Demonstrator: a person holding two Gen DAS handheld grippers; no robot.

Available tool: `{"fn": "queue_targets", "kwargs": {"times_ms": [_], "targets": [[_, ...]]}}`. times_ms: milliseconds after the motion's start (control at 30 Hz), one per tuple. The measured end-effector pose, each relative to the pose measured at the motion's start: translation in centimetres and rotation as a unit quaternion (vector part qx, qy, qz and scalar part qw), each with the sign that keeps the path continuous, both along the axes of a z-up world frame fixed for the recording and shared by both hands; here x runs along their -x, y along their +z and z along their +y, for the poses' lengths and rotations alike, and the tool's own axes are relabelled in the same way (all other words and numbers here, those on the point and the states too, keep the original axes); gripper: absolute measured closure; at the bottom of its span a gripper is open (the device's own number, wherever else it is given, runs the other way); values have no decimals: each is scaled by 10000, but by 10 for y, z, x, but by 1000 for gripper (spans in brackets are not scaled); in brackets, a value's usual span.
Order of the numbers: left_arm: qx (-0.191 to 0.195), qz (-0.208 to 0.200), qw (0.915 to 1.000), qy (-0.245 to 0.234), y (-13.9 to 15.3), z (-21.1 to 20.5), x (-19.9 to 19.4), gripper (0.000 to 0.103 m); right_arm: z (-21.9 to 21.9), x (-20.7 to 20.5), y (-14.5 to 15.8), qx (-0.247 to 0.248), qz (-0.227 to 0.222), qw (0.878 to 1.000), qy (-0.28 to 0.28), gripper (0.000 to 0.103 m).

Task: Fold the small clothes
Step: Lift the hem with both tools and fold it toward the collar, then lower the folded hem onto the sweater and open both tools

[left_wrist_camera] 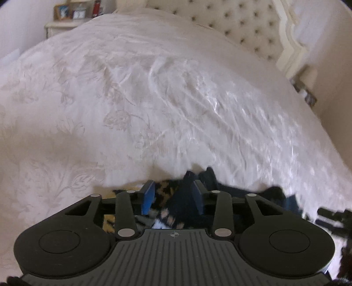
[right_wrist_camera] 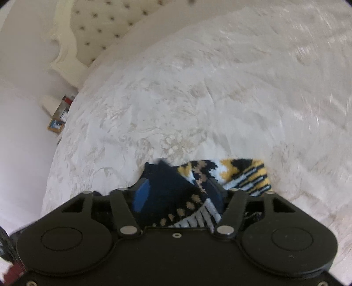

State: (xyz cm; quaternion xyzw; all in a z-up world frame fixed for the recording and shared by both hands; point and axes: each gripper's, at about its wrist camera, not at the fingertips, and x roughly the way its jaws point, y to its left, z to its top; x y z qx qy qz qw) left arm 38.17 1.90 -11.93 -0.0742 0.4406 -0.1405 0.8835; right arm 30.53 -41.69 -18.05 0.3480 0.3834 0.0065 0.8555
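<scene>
While the white bedspread (left_wrist_camera: 154, 88) fills both views, the patterned socks (right_wrist_camera: 198, 176) lie bunched at its near edge, partly hidden behind the spread left gripper (left_wrist_camera: 172, 197) and right gripper (right_wrist_camera: 178, 193), neither visibly pinching.

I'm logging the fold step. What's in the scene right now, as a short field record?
surface: white floral bedspread
item: dark patterned socks with yellow, white and tan, bunched on the bedspread
left claw: open, socks between the fingers
right claw: open, socks between the fingers
background: tufted headboard, bedside table
</scene>
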Motion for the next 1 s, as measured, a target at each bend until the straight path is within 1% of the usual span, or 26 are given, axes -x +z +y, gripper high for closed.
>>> {"fn": "queue_targets", "kwargs": {"times_ms": [133, 267, 333, 467, 567, 667, 767, 1000], "targets": [[-400, 239, 9979, -451, -13, -14, 18, 63, 18, 1, 2, 589, 128, 9971, 456, 31], [-836, 574, 9914, -830, -38, -29, 33, 63, 32, 3, -6, 943, 324, 9921, 756, 31], [-1007, 757, 9884, -852, -51, -33, 34, 63, 38, 3, -11, 1072, 412, 9899, 831, 31], [-1211, 887, 9852, -832, -63, -40, 28, 61, 43, 2, -20, 1409, 599, 9829, 1027, 27], [-1349, 943, 9826, -861, -67, -47, 23, 58, 44, -1, -27, 1493, 723, 9796, 1133, 27], [-1420, 948, 9817, -849, -70, -51, 20, 54, 45, -3, -33, 1510, 756, 9787, 1168, 24], [-1515, 907, 9805, -858, -72, -55, 21, 49, 46, -5, -36, 1479, 764, 9788, 1192, 19], [-1489, 932, 9808, -848, -73, -55, 18, 47, 45, -13, -39, 1380, 786, 9800, 1201, 15]]}}
